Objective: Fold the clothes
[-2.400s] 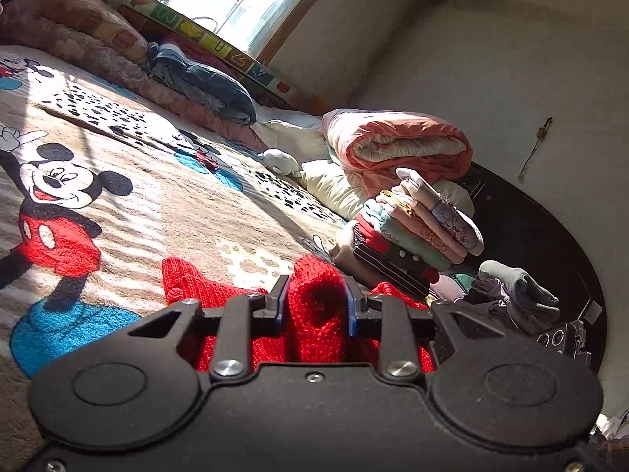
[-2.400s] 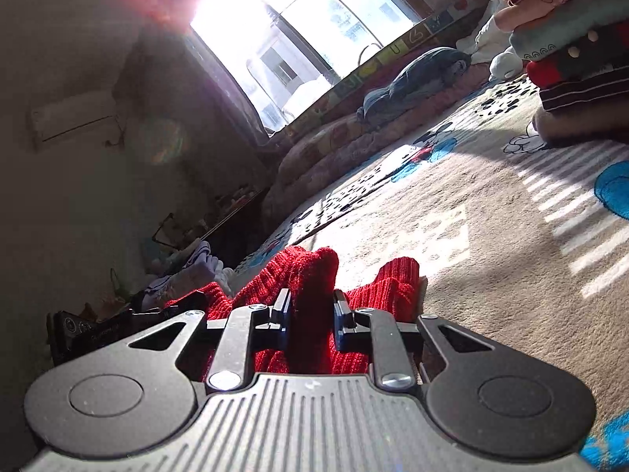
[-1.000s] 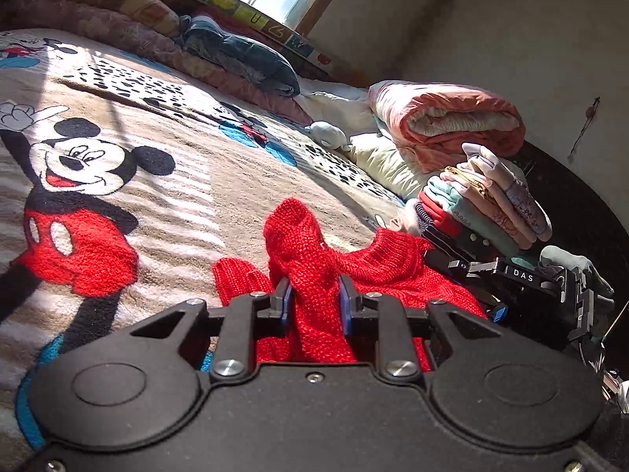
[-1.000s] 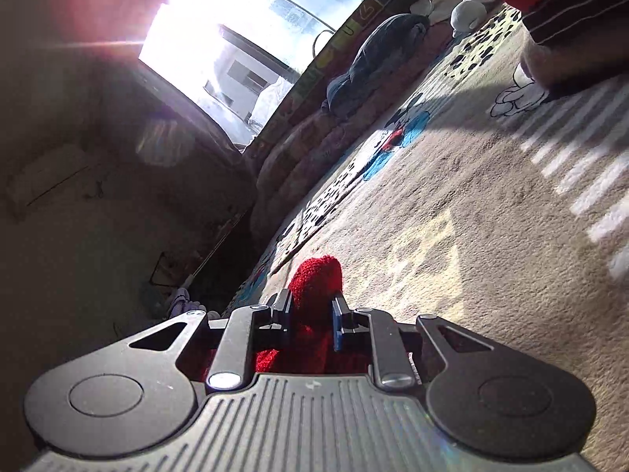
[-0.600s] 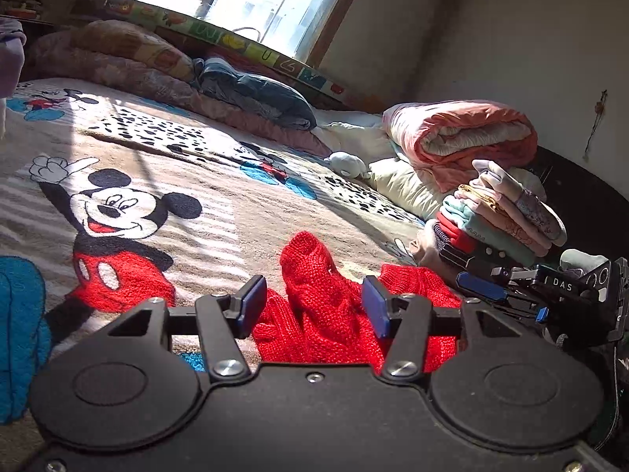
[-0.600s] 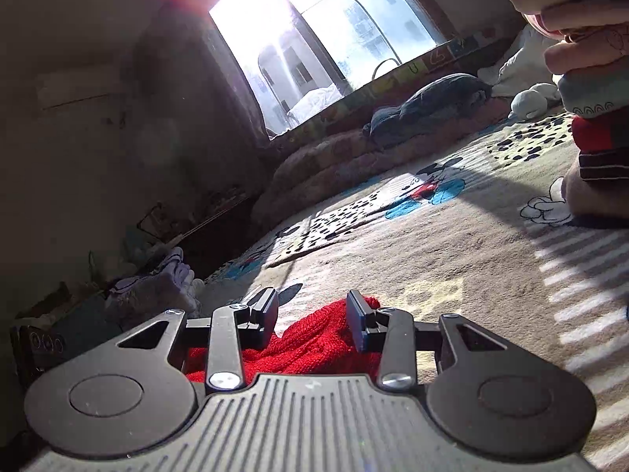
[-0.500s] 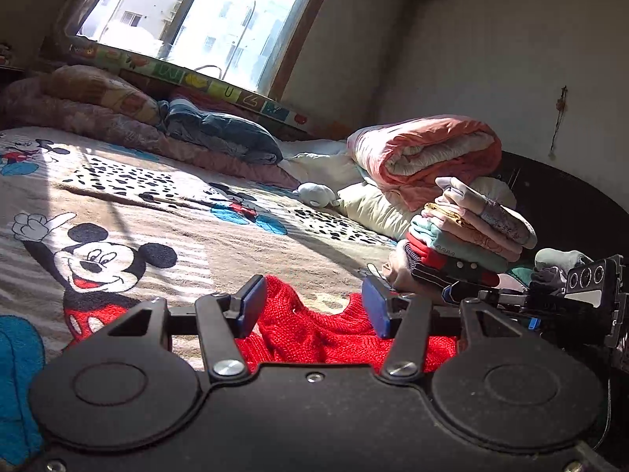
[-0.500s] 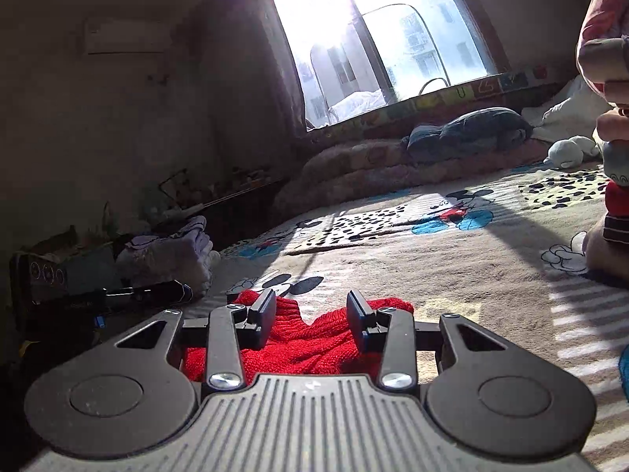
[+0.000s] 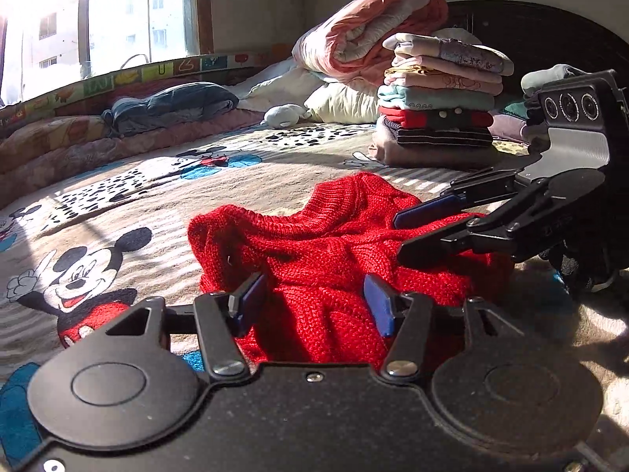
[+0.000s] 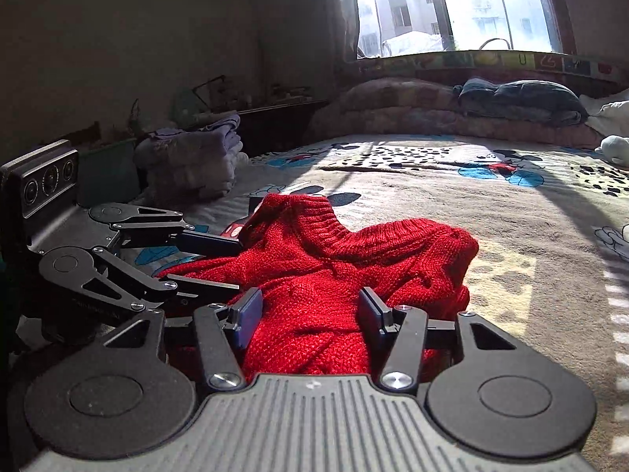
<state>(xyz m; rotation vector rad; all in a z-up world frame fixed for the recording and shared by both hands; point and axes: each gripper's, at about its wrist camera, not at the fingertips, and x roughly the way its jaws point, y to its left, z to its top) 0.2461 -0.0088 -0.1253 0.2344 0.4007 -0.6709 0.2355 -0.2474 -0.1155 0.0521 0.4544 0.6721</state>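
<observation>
On the blanket (image 9: 243, 196), the red sweater (image 9: 334, 259) lies bunched; left gripper (image 9: 310, 299) and right gripper (image 10: 308, 308), clamped a second ago, now gape; released, probably for regripping.

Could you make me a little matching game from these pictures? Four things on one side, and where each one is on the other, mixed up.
Things:
1. red sweater
2. stack of folded clothes
3. blue-grey bundle
4. rolled pink quilt

Places:
A. behind the stack, against the wall
B. under the window
C. crumpled on the blanket between both open grippers
D. standing on the blanket beyond the sweater

Pairs: 1-C, 2-D, 3-B, 4-A
</observation>
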